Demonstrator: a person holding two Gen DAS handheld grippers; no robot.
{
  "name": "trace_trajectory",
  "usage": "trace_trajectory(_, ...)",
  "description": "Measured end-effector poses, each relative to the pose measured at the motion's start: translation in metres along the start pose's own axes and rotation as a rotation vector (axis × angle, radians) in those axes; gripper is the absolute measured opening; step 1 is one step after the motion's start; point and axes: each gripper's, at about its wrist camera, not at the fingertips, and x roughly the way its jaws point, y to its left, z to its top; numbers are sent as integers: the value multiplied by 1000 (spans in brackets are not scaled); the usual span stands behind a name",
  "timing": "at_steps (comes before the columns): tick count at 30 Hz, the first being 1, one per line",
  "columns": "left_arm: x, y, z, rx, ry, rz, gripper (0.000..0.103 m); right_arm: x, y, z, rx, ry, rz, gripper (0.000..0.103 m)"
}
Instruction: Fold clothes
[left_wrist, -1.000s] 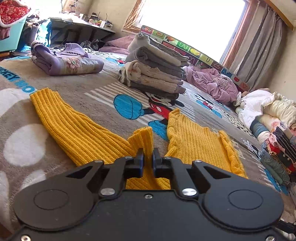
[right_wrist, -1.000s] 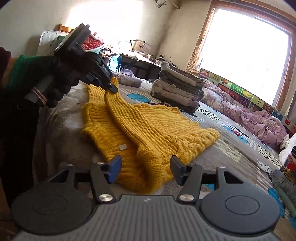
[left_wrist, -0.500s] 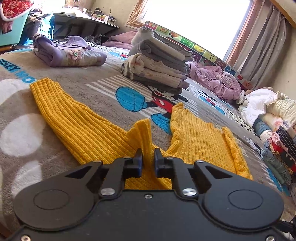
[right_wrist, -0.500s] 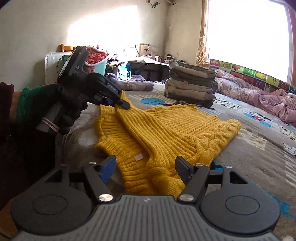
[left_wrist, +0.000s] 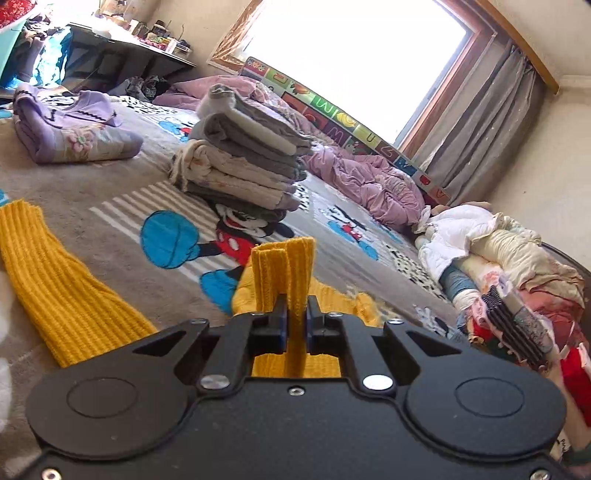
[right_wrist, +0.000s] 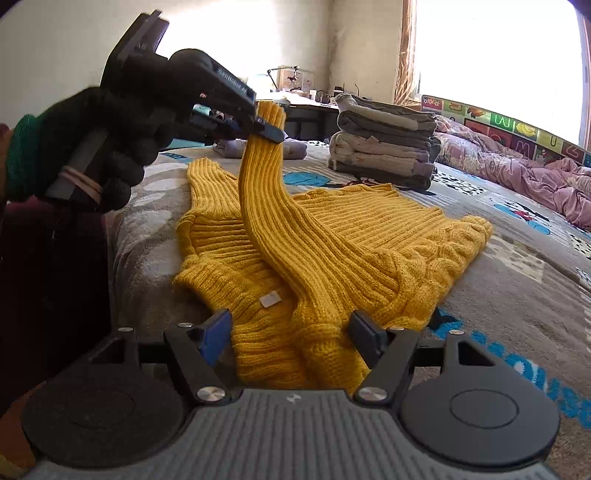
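1. Nearest you, your right gripper (right_wrist: 291, 332) stands wide open, its jaws having just been opening; the collar end of the one yellow sweater (right_wrist: 354, 251) lies between the fingers, and whether the pads touch it you cannot tell.
2. The sweater lies spread flat on the cartoon-print blanket (right_wrist: 517, 295).
3. Your left gripper (left_wrist: 295, 317), held in a black-gloved hand (right_wrist: 110, 129), is clamped tight on the sweater's sleeve cuff (left_wrist: 284, 266), which is raised above the sweater's body.
4. Beyond the sweater stands one stack of folded clothes (right_wrist: 384, 136).
5. Left of that stack lies one folded purple garment (left_wrist: 70, 129).
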Motion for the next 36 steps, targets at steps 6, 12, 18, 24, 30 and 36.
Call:
trace_trajectory(6, 49, -52, 21, -44, 49, -112, 6, -2, -10, 4, 57, -34, 9, 71)
trace_trajectory(12, 121, -82, 15, -67, 167, -86, 6, -4, -10, 1, 53, -14, 37, 69)
trace_trajectory(18, 161, -92, -6, -60, 220, -4, 6, -8, -16, -5, 73, -12, 65, 69)
trace_trajectory(24, 186, -94, -16, -58, 222, 66, 6, -9, -20, -6, 96, -16, 92, 69)
trace_trajectory(30, 205, -105, -31, 29, 257, 109, 6, -8, -21, -4, 103, -13, 105, 69)
trace_trajectory(36, 199, -128, -27, 191, 263, 76, 32, -11, -27, -2, 123, -11, 119, 69)
